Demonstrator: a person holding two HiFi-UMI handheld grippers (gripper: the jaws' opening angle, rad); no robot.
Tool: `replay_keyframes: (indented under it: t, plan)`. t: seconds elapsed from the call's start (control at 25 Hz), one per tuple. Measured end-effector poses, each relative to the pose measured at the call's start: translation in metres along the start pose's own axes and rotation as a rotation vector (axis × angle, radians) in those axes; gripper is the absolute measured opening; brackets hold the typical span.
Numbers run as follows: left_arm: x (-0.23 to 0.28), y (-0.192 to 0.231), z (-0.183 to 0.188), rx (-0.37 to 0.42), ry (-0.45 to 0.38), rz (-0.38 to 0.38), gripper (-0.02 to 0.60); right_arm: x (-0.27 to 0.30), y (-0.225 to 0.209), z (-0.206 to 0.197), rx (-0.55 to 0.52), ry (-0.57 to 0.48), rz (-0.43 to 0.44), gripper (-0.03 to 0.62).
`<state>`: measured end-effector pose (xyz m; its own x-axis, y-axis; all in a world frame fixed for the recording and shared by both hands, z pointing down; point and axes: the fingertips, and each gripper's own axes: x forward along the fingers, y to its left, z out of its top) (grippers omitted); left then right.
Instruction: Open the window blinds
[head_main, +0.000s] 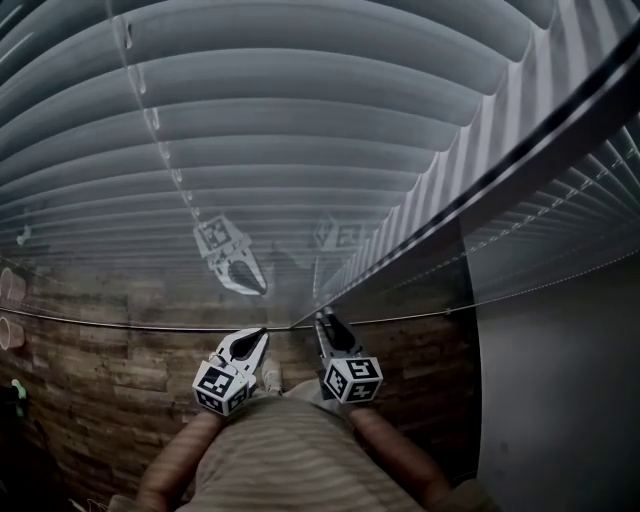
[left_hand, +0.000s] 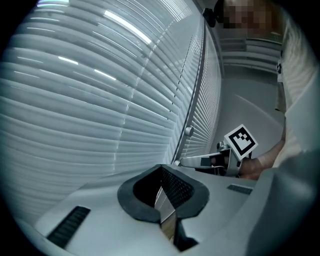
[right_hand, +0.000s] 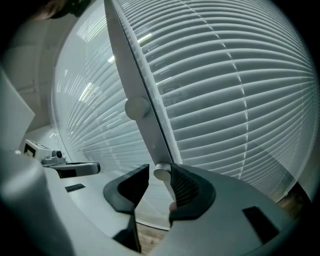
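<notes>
Background: a glazed wall fills nearly every view. The window blinds (head_main: 300, 130) sit behind the glass with their slats lying flat and overlapped, so nothing shows through. By that, the opening is not yet done.
Lower ground: wood planks (head_main: 110, 380) run under the window across the lower left of the head view. I cannot tell whether they are floor or wall.
Frame bar: a pale upright bar (right_hand: 131, 80) divides two blind panels, running from the top of the right gripper view down to its centre. It carries two round knobs, probably the blind controls, which would explain why both tools are held close to it.
Right hand-held gripper (right_hand: 158, 170): it is pushed up to the bar at lower centre with its jaws apart. The lower knob (right_hand: 161, 173) sits in the gap against the right-hand pad, and the other pad stands clear, so it has no grip so far. This looks like lining up to pinch the knob.
Left hand-held gripper (left_hand: 160, 170): its jaws are drawn together on nothing. It hangs just beside the other tool and off the bar, likely kept out of the way as a spare.
Upper knob (right_hand: 137, 107): it sits higher on the bar and is untouched.
</notes>
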<state>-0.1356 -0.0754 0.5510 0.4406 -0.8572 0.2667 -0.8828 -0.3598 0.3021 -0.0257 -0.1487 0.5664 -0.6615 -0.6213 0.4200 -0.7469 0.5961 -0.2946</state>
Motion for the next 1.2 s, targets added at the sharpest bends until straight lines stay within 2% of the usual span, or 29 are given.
replay_keyframes:
  t: [0.36, 0.52, 0.8, 0.96, 1.08, 1.2]
  plan:
    - [-0.008, 0.002, 0.002, -0.004, -0.004, 0.024, 0.012, 0.008, -0.005, -0.004, 0.033, 0.025, -0.04, 0.12]
    - [-0.011, -0.005, -0.002, 0.003, 0.01, 0.009, 0.012, 0.007, -0.006, -0.004, 0.015, 0.023, -0.07, 0.12]
    - [-0.019, -0.007, -0.008, 0.002, 0.024, 0.005, 0.012, 0.006, -0.006, -0.005, -0.006, 0.012, -0.071, 0.12]
    - [-0.017, -0.012, -0.013, 0.003, 0.034, -0.01, 0.012, 0.006, -0.004, -0.004, -0.108, 0.021, -0.079, 0.12]
    - [-0.016, -0.018, -0.013, 0.007, 0.038, -0.025, 0.012, 0.005, 0.0, -0.003, -0.265, 0.048, -0.121, 0.118]
    - [-0.018, -0.02, -0.014, 0.003, 0.037, -0.028, 0.012, 0.005, 0.005, -0.004, -0.468, 0.087, -0.19, 0.117]
